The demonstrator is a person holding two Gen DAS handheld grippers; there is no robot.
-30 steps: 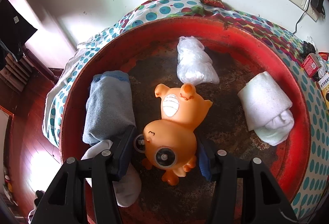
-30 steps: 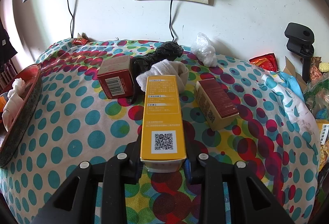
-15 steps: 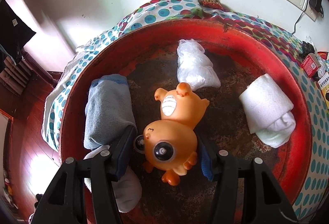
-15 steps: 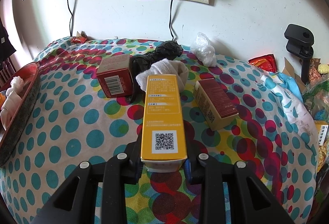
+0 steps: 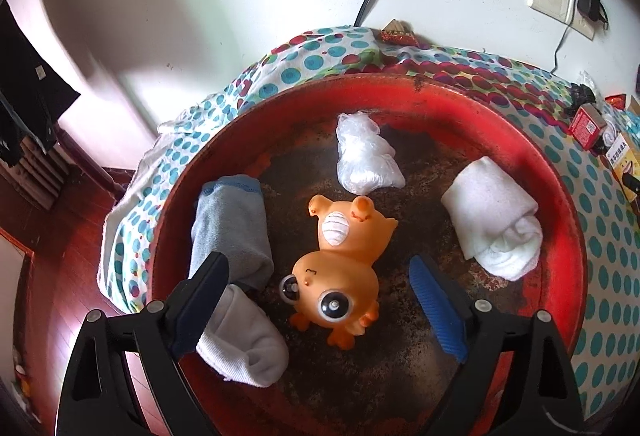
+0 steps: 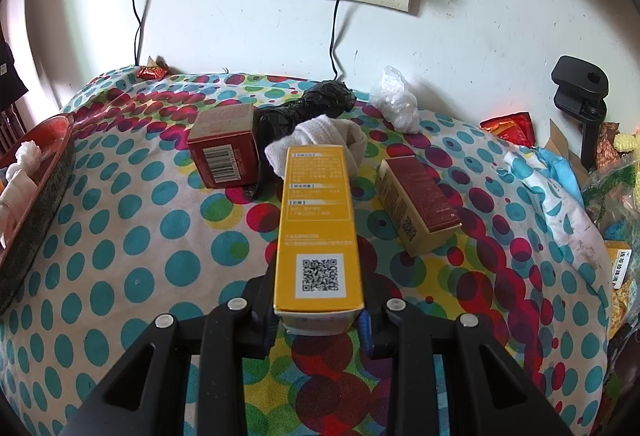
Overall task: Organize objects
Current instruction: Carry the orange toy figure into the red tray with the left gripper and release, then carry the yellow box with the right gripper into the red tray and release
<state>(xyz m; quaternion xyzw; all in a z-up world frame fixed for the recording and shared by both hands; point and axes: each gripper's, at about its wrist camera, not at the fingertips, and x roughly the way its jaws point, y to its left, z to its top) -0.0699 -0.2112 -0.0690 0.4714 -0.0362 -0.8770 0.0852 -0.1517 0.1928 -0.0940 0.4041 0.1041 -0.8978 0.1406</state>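
Left gripper (image 5: 320, 296): jaws spread wide, clear of the orange rubber toy (image 5: 340, 272) lying in the red tray (image 5: 560, 220) between a grey rolled towel (image 5: 230, 228) and a white rolled towel (image 5: 492, 215). Right gripper (image 6: 320, 320): jaws clamped on a yellow box (image 6: 318, 232) above the dotted cloth (image 6: 120, 256), near two red boxes (image 6: 224, 151).

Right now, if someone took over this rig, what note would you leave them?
Left gripper: open, fingers either side of the orange toy, not touching; the toy lies in the red tray.
Right gripper: shut on the yellow box, above the dotted cloth.
Done: toy, two sock rolls and a plastic bag are in the tray.
Left: place the yellow box; two red boxes and a white sock remain on the cloth.
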